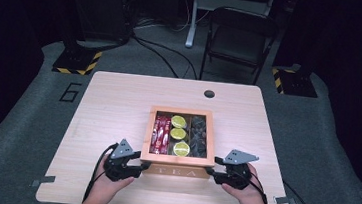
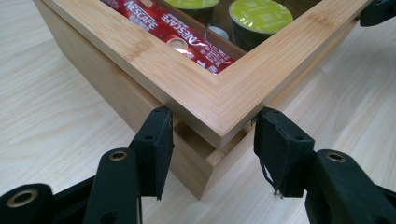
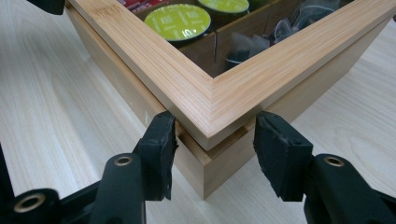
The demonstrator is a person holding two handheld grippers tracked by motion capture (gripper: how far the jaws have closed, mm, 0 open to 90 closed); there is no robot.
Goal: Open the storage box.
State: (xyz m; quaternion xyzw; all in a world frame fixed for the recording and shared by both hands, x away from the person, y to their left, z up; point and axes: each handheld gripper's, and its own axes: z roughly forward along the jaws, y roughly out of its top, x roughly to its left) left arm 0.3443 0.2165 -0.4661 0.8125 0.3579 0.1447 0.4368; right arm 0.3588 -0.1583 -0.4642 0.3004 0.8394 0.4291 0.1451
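Observation:
A bamboo tea box [image 1: 177,158] with a glass-paned lid stands at the table's near middle, "TEA" on its front face. Inside lie red Nescafe sachets [image 1: 159,135] at the left, green-topped capsules [image 1: 178,133] in the middle and dark tea bags [image 1: 198,134] at the right. My left gripper [image 1: 145,165] is open at the box's front left corner. Its jaws straddle the lid's corner [image 2: 212,116], tips close to the lid's edges. My right gripper [image 1: 211,171] is open the same way around the front right corner [image 3: 212,116]. A thin dark gap shows between lid and base at both corners.
The light wooden table [image 1: 112,115] has a cable hole [image 1: 209,93] at its far edge. Beyond it stand a black folding chair [image 1: 238,37] and two stand bases with yellow-black tape [image 1: 77,61]. Cables run across the grey floor.

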